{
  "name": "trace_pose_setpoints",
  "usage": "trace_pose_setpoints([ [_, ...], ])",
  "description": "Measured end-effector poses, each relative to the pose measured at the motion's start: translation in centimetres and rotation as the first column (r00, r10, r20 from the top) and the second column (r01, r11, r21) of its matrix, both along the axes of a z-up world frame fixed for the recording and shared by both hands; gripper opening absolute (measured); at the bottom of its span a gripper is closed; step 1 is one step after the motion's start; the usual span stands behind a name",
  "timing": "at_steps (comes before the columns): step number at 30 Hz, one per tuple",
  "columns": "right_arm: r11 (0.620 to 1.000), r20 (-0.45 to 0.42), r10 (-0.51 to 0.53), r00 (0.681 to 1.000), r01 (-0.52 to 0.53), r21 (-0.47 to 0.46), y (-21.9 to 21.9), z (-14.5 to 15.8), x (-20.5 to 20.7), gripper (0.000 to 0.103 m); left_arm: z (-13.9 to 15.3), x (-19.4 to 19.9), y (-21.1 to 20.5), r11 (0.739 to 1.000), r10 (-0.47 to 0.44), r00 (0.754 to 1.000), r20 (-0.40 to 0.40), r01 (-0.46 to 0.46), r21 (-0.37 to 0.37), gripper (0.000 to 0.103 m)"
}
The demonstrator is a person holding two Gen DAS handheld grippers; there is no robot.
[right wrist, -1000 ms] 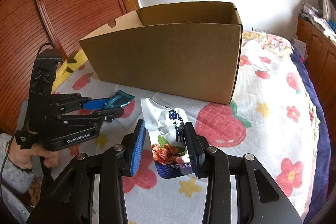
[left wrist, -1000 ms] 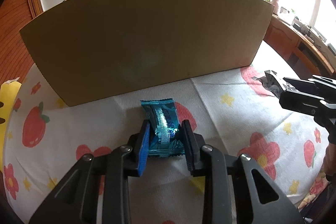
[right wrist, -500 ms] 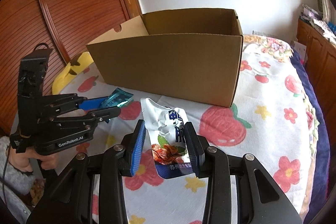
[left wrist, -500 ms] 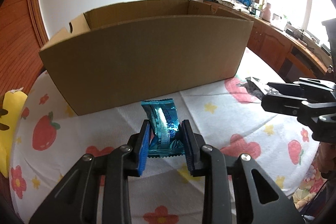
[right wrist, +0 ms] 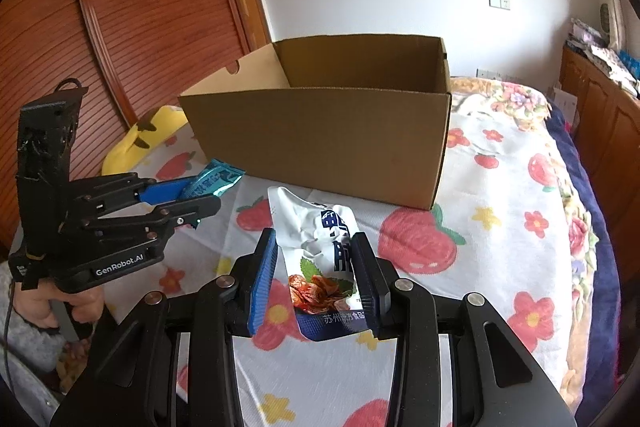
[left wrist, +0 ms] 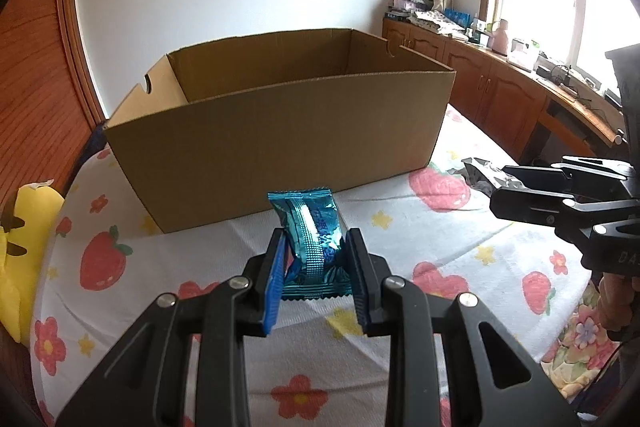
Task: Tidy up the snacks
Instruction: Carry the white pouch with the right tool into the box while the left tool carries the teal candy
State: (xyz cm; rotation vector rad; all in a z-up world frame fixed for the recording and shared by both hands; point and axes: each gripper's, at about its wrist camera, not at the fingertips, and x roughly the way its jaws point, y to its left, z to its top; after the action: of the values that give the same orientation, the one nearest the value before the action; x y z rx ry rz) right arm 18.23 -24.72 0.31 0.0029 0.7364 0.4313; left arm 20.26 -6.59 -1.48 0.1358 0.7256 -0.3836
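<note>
1. On the bed, spread with a strawberry-and-flower sheet [left wrist: 400, 227], an open cardboard box [left wrist: 280, 143] is seen; what shows of its inside looks bare, though the floor is hidden behind the near wall, so little or none of the sorting is judged to be done.
2. A teal foil snack packet [left wrist: 314, 239] is clamped between the pads of the left tongs [left wrist: 316, 267], which are closed down narrow on it, and it is carried clear of the sheet, short of the box's near wall.
3. A white pouch printed with a meat picture [right wrist: 324, 263] is gripped by the right tongs [right wrist: 318, 279], likewise closed on it, and it too is held in front of the box.
4. Both packets are yet to be taken over the rim and let go inside; whether other snacks remain elsewhere cannot be told.
5. Both tongs are pointed forward and angled downward toward the box, side by side. Part of a hand [right wrist: 52, 307] is seen wrapped round the left handle, beside a grey sleeve [right wrist: 24, 343].
</note>
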Motion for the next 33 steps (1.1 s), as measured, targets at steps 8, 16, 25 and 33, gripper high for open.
trace_pose_setpoints([
  [8,1.0,0.027,-0.009,1.0,0.009,-0.004,-0.1,1.4,-1.1,0.038,2.0,-0.7,0.2,1.0,-0.001,0.999,0.039,0.001,-0.004,0.028],
  [16,1.0,0.085,0.001,0.996,0.0,-0.015,0.2,4.4,-1.0,0.038,5.2,0.2,0.8,1.0,0.001,0.995,0.1,-0.001,-0.005,0.028],
  [25,0.999,0.16,0.031,0.987,-0.026,-0.038,1.6,8.0,1.8,0.038,7.9,3.6,1.7,1.0,0.015,0.986,0.169,-0.015,-0.001,0.028],
  [33,0.997,0.16,0.066,0.985,-0.059,-0.045,2.8,7.8,5.4,0.038,8.0,7.1,2.8,0.999,0.025,0.985,0.172,-0.018,-0.042,0.028],
])
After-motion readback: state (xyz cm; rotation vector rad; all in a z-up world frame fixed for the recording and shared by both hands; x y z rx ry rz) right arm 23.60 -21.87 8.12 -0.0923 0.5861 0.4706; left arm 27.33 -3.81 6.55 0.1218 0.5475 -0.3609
